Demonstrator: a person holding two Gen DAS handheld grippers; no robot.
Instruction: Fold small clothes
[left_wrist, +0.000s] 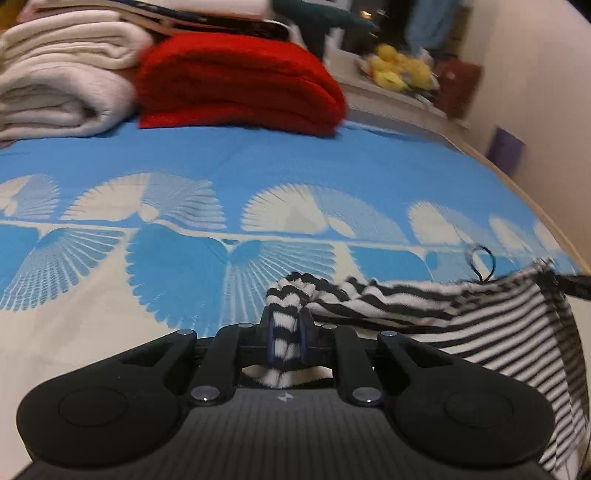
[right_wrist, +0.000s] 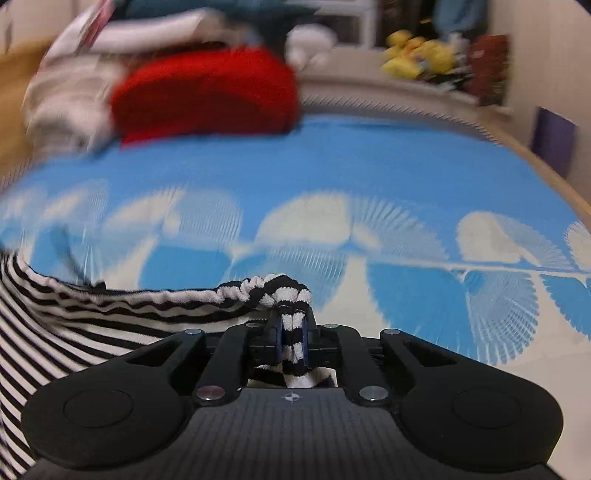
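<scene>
left gripper & right gripper each pinched nearly closed on bunched edge of the striped garment, stretched btwn them above the blue/white bedsheet, w/ red folded blanket & white blankets stacked at far edge, open sheet ahead.

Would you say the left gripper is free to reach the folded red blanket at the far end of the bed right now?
Probably not yet: the left gripper is shut on the striped garment, though bare bedsheet lies before the red blanket.
</scene>
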